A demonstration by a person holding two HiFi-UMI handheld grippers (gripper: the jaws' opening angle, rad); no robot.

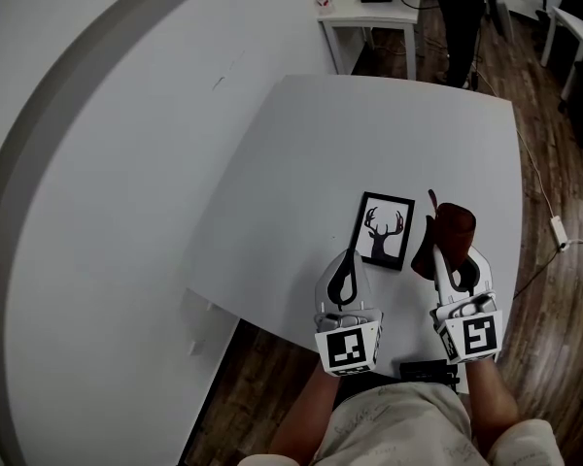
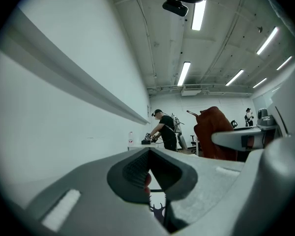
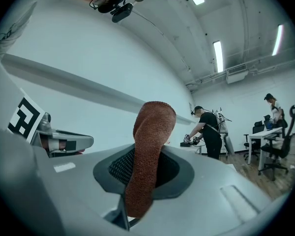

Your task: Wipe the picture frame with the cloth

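A black picture frame with a deer silhouette lies on the white table, near its front edge. My left gripper is at the frame's lower left corner, jaws closed on its edge. In the left gripper view the deer print shows just below the closed jaws. My right gripper stands right of the frame, shut on a rust-brown cloth. The cloth sticks up from between the jaws. It hangs beside the frame's right edge; contact cannot be told.
A white wall runs along the table's left side. A small white table with a person working at it stands at the back. A black device lies by the front edge. A cable trails on the wooden floor at right.
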